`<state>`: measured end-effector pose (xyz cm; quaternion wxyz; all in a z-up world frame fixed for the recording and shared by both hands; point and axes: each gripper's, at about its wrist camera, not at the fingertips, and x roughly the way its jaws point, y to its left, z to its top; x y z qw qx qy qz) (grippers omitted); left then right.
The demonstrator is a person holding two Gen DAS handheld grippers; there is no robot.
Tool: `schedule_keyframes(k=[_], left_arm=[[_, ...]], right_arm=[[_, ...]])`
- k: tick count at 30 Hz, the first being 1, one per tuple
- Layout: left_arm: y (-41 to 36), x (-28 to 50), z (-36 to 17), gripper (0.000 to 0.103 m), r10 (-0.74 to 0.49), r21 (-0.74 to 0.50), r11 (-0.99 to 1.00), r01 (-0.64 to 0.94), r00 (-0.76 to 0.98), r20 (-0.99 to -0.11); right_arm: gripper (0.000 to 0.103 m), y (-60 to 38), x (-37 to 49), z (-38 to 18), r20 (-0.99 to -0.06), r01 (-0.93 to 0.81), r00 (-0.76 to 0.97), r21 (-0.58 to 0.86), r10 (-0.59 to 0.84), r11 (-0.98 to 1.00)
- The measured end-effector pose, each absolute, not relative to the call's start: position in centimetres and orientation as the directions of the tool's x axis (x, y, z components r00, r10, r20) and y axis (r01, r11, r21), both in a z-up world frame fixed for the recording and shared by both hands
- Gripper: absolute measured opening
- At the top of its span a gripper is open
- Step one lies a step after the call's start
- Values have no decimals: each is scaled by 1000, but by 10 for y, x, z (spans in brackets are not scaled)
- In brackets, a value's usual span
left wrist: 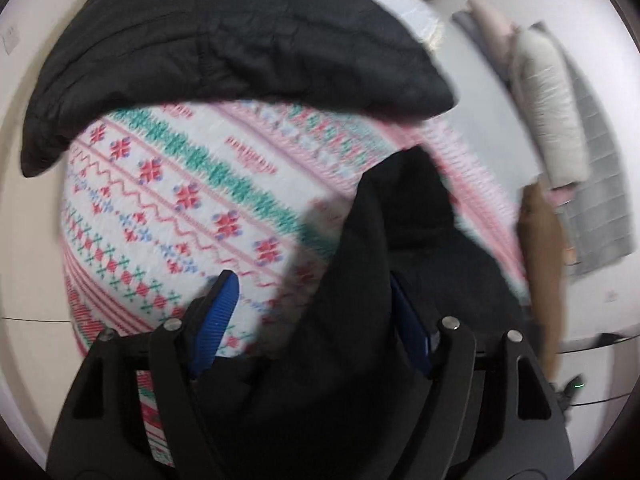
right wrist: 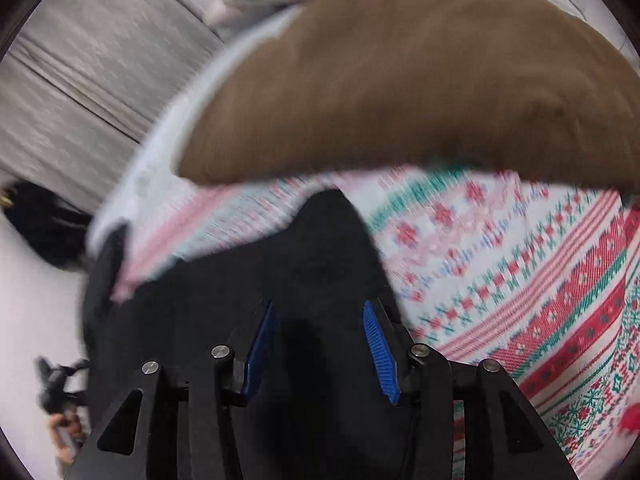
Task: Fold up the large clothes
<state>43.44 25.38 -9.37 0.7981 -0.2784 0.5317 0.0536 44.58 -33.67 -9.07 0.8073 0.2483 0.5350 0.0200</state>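
Observation:
A large black garment point(left wrist: 360, 280) hangs between the blue pads of my left gripper point(left wrist: 312, 304); the jaws stand wide but the cloth fills the gap and is held up. My right gripper point(right wrist: 320, 320) also has black cloth point(right wrist: 320, 248) bunched between its blue pads and lifts it. Both hold the garment above a bed with a patterned red, green and white cover point(left wrist: 180, 200), which also shows in the right wrist view point(right wrist: 520, 280). The views are blurred.
A folded black jacket point(left wrist: 224, 48) lies at the far side of the cover. A brown garment point(right wrist: 400, 92) lies across the bed. Pale clothes point(left wrist: 548, 100) hang at the right. A grey sofa point(right wrist: 80, 92) stands beyond the bed's edge.

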Motion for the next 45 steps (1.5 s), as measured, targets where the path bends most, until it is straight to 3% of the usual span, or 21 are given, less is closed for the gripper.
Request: schedule_keyframes(k=[1, 2, 3, 4, 5, 9, 11, 13, 15, 16, 19, 20, 21, 23, 28, 35, 40, 45], left_arm=[[250, 435, -96, 74, -218, -390, 845, -365, 430, -876], [246, 435, -96, 63, -225, -398, 851, -343, 445, -867], [241, 436, -95, 44, -228, -398, 860, -319, 458, -860], [236, 438, -95, 35, -236, -396, 867, -302, 450, -861], [235, 439, -96, 19, -207, -382, 864, -328, 460, -863], [237, 443, -99, 9, -185, -368, 866, -339, 466, -865], [237, 444, -97, 8, -183, -381, 861, -337, 493, -851], [237, 444, -93, 8, -176, -382, 862, -335, 509, -843], [235, 443, -88, 7, -167, -387, 859, -335, 532, -830], [236, 442, -85, 7, -161, -391, 857, -336, 546, -822], [237, 442, -79, 7, -139, -387, 856, -343, 568, -811], [237, 441, -78, 7, -133, -383, 856, -347, 569, -812], [236, 442, -78, 7, -124, -381, 854, -354, 572, -811], [237, 442, -71, 7, -108, -390, 849, -357, 604, -789], [238, 446, -60, 7, -64, -375, 856, -357, 646, -761], [230, 460, -99, 8, -10, -269, 877, -398, 545, -838], [251, 453, -96, 12, -111, -393, 831, -393, 575, -810], [267, 435, -62, 27, -223, -550, 744, -378, 636, -739]], right_arm=[[46, -336, 447, -98, -859, 251, 416, 423, 298, 871], [44, -335, 448, -102, -862, 257, 411, 423, 298, 869], [29, -333, 448, -103, -866, 261, 411, 411, 285, 874], [17, -331, 449, -102, -868, 255, 416, 398, 272, 881], [7, -327, 451, -100, -869, 247, 412, 396, 274, 884], [7, -316, 458, -97, -876, 233, 422, 354, 233, 906], [10, -326, 459, -91, -879, 253, 451, 294, 157, 922], [23, -333, 457, -87, -866, 245, 472, 307, 163, 920], [56, -336, 455, -91, -862, 236, 463, 344, 207, 909], [58, -334, 455, -94, -867, 229, 451, 342, 212, 911], [56, -324, 457, -103, -892, 194, 416, 277, 177, 941], [38, -318, 458, -104, -896, 177, 414, 254, 162, 951], [7, -310, 460, -105, -897, 150, 412, 242, 162, 959], [6, -306, 461, -92, -889, 131, 443, 186, 111, 974], [5, -322, 455, -60, -831, 175, 551, 203, 75, 963], [5, -302, 469, -106, -896, 205, 435, 0, -91, 979], [9, -296, 472, -102, -885, 199, 451, -24, -113, 980], [26, -301, 451, -67, -871, 193, 485, 18, -79, 981]])
